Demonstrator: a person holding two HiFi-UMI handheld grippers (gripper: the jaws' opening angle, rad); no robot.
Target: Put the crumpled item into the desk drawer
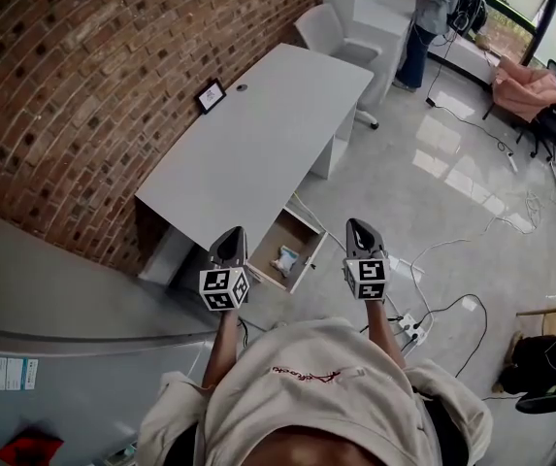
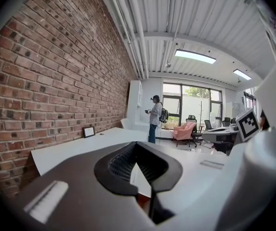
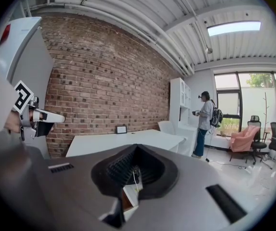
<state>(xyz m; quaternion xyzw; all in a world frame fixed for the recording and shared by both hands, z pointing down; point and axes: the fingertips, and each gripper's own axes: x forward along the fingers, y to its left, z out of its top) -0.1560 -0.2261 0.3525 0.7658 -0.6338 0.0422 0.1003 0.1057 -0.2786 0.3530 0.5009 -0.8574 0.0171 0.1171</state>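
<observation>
I'm looking steeply down on the white desk (image 1: pixel 258 134), which stands lengthwise along the brick wall (image 1: pixel 74 85); its drawer (image 1: pixel 297 226) is pulled out at the desk's near end, on the side away from the wall; the crumpled item (image 1: pixel 284 259), a pale bluish-white wad, lies inside that open drawer, toward its front panel.

I hold both grippers up side by side off the desk's near end; the left gripper (image 1: pixel 232 233) hangs over the desk's near corner, just beside the drawer's wall-side edge; the right gripper (image 1: pixel 358 227) is on the drawer's other side, over the floor, apart from the desk. Neither touches the drawer or the item. In the left gripper view the fingers are pressed together at the tips with nothing between them; in the right gripper view the fingers are likewise drawn tight together and carry nothing. Each gripper's marker cube faces up at me.

On the desk, against the wall, stands a small picture frame (image 1: pixel 210 95); a white chair (image 1: pixel 328 29) sits at the desk's far end. Beyond that end a person (image 1: pixel 431 13) stands by a white cabinet; a pink armchair (image 1: pixel 527 87) is farther off to the right of the desk. Cables run across the pale floor on the open side of the desk; a power strip (image 1: pixel 411 329) lies on the floor near my right arm.
</observation>
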